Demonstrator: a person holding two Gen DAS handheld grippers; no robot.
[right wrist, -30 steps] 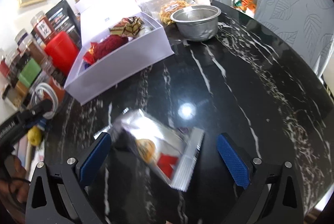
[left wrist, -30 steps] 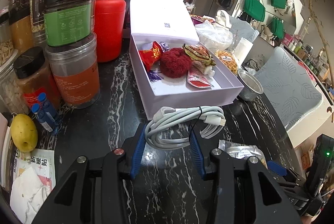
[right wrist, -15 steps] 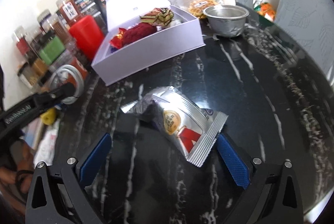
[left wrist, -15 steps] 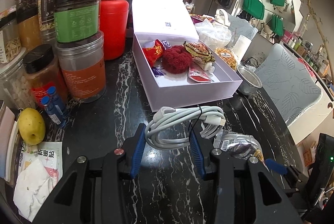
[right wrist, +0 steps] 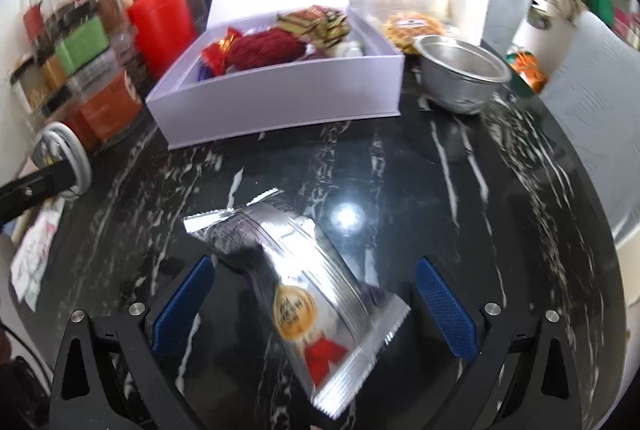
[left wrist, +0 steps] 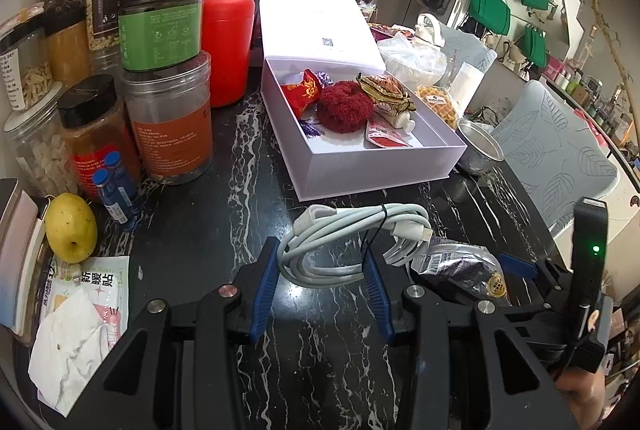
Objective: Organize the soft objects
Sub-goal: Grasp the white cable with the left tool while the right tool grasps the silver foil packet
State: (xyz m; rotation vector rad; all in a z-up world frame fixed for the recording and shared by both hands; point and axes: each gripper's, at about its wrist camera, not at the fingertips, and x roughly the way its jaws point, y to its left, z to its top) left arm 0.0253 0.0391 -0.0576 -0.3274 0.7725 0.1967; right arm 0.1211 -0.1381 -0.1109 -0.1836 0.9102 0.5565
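My left gripper (left wrist: 320, 256) is shut on a coiled white charging cable (left wrist: 352, 230) and holds it just above the black marble table, in front of the open white box (left wrist: 360, 169). The box holds a dark red scrunchie (left wrist: 344, 105) and several snack wrappers. In the right wrist view the cable (right wrist: 64, 149) shows at the far left. My right gripper (right wrist: 314, 272) is open, and a silver snack packet (right wrist: 304, 270) lies flat on the table between its blue pads (right wrist: 444, 302), touching neither. In the left wrist view that packet (left wrist: 460, 266) sits right of the cable.
Stacked jars (left wrist: 168, 77) and a red canister (left wrist: 228, 41) crowd the left of the box. A metal bowl (right wrist: 460, 77) stands at the box's right corner. A yellow fruit (left wrist: 70, 226), blue vials (left wrist: 116, 185) and paper packets (left wrist: 88, 290) lie near left. A grey chair (left wrist: 560, 157) stands beyond the table's edge.
My right gripper has rolled and shifted, so the silver packet now lies centred between its open fingers. The left gripper still holds the cable and has barely moved.
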